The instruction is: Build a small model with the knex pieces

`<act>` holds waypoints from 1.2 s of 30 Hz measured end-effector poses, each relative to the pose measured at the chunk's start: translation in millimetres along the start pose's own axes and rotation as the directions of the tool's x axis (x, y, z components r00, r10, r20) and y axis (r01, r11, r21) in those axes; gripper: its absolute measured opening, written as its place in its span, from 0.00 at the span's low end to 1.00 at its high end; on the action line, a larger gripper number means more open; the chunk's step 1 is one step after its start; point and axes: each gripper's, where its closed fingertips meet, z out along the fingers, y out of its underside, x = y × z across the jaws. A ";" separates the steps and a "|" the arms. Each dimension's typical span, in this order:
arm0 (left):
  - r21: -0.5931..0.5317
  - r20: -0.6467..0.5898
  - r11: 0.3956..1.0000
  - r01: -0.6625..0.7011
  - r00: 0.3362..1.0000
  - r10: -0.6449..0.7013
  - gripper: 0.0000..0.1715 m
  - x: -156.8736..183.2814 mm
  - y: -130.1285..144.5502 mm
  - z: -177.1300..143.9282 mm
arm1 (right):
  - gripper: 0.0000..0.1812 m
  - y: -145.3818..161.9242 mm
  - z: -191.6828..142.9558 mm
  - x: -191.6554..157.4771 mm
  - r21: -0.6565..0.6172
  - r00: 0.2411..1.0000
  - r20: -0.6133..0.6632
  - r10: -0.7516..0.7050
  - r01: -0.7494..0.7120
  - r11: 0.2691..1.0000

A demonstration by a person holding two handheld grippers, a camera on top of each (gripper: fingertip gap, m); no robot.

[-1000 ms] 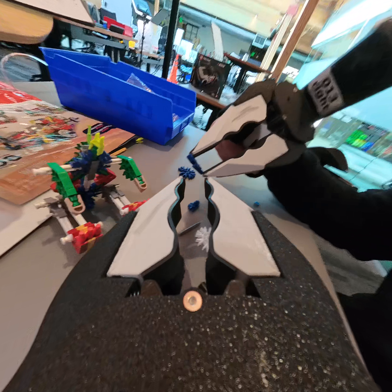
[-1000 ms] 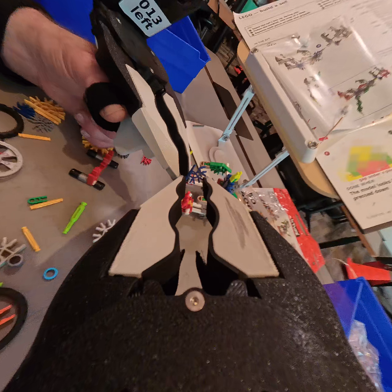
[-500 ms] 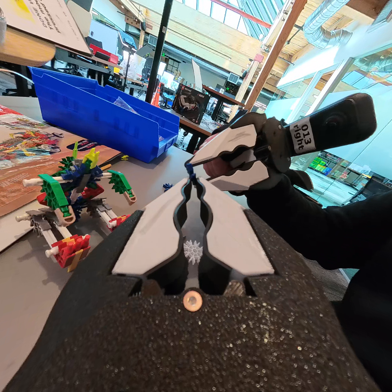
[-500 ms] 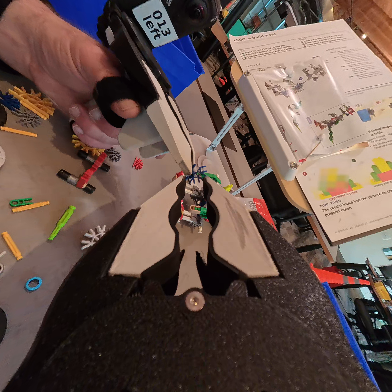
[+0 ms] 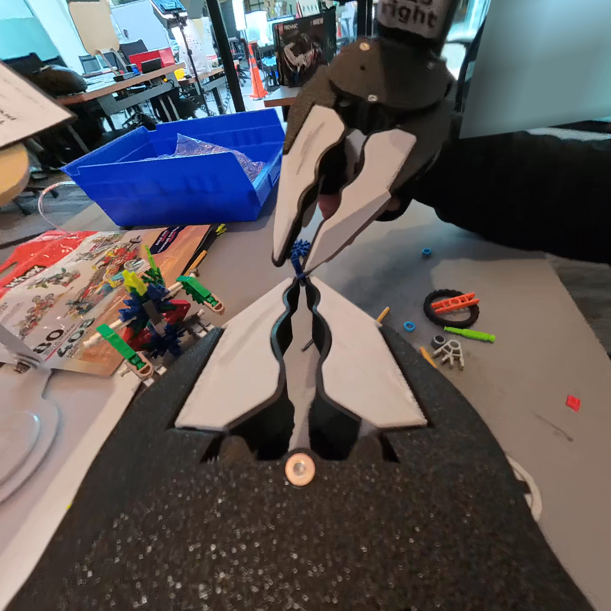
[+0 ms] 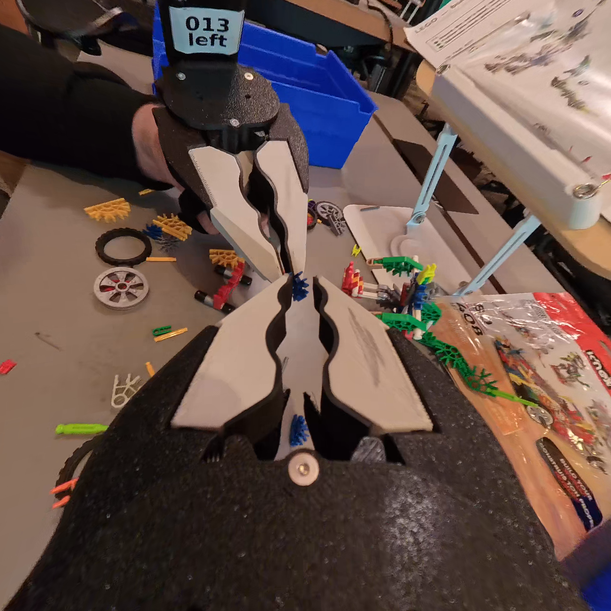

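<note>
L gripper (image 5: pixel 300 281) and R gripper (image 6: pixel 300 284) meet tip to tip above the table, both clamped on the same blue snowflake connector (image 6: pixel 299 286): L pinches its lower stub, R its spiky head. Imo keep both axes in line, don't twist, ease only one grip at a time. Grey table (image 5: pixel 496 413) w/ loose parts, built toy model (image 5: pixel 155 317), blue bin (image 5: pixel 185 191). Open workshop behind, desks and posts.

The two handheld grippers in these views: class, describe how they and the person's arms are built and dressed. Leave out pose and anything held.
Each gripper, left and right, has a speckled black body with a round metal fastener at its centre. Each pair of jaws is made of flat, pale grey tapered plates with wavy black inner edges. A pale label sits on each black handle. The person wears black sleeves.
</note>
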 end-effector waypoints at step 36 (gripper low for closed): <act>0.174 -0.062 0.969 0.175 0.984 -0.166 0.01 -15.1 -26.0 -22.3 | 0.02 -32.4 3.1 5.7 0.259 0.938 0.173 0.300 -0.337 0.905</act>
